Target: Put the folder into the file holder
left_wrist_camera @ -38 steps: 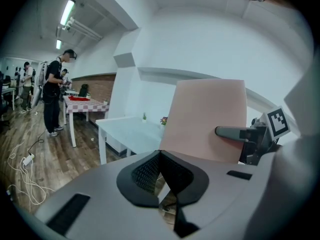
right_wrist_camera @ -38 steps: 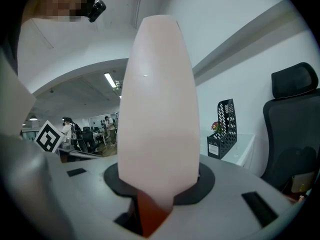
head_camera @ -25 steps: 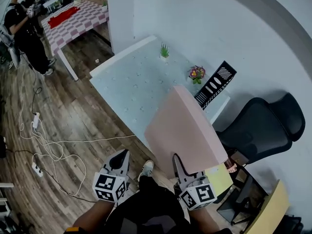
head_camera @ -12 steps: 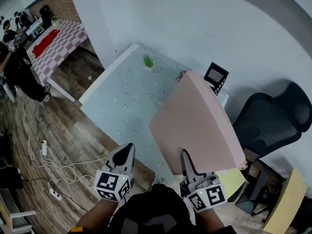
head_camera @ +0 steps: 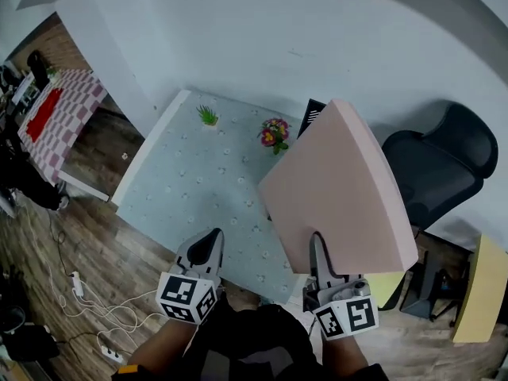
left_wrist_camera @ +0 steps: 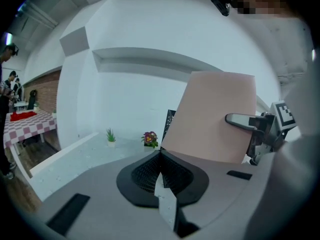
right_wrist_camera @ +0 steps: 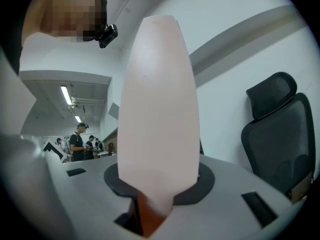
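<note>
A large pink folder is held up at a slant over the right end of the table, and my right gripper is shut on its near edge. In the right gripper view the folder rises straight up from between the jaws. The black slotted file holder stands at the table's far right, mostly hidden behind the folder; in the left gripper view the file holder is a thin strip beside the folder. My left gripper hovers at the table's near edge, shut and holding nothing.
The pale blue table carries a small green plant and a pot of flowers. A black office chair stands to the right, with a yellow board beyond it. Cables lie on the wooden floor at left.
The view has swung toward the table. The folder has come up and forward with my right gripper and now covers most of the file holder. My left gripper has moved along beside it.
</note>
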Demonstrator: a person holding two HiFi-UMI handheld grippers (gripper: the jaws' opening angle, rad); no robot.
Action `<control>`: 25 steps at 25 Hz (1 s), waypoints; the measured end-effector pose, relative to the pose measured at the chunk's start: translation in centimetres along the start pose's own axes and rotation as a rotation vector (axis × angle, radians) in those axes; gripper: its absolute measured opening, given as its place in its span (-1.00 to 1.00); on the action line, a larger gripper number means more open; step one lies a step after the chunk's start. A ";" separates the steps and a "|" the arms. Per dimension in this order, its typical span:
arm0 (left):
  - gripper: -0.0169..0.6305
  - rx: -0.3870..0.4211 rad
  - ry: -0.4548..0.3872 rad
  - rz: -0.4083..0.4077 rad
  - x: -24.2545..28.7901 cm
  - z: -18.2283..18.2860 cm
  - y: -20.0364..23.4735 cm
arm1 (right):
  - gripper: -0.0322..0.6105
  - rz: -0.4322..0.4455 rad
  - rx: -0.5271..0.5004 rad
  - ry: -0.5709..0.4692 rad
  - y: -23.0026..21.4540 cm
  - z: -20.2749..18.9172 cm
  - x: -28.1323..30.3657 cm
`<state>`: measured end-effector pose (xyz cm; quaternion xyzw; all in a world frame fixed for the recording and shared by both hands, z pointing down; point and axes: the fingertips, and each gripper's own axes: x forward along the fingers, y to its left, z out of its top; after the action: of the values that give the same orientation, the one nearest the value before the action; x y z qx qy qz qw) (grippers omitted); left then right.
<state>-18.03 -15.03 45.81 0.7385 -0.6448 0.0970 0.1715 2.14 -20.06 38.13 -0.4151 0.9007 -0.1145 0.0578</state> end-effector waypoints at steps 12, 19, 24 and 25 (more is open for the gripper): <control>-0.92 0.095 -0.007 -0.289 6.4 4.7 4.1 | -0.47 -0.398 -0.100 -0.100 0.0 2.5 2.8; -0.92 0.105 -0.008 -0.362 8.3 6.0 6.1 | -0.46 -0.518 -0.143 -0.116 0.5 3.5 4.8; -0.92 0.107 0.006 -0.396 9.8 6.3 6.5 | -0.46 -0.582 -0.163 -0.127 0.2 4.2 5.7; -0.92 0.112 0.012 -0.403 10.0 6.2 6.5 | -0.46 -0.593 -0.164 -0.131 0.0 4.1 5.9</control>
<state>-23.40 -27.29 44.55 0.8603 -0.4768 0.1007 0.1498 -0.89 -25.20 34.07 -0.6694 0.7410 -0.0262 0.0460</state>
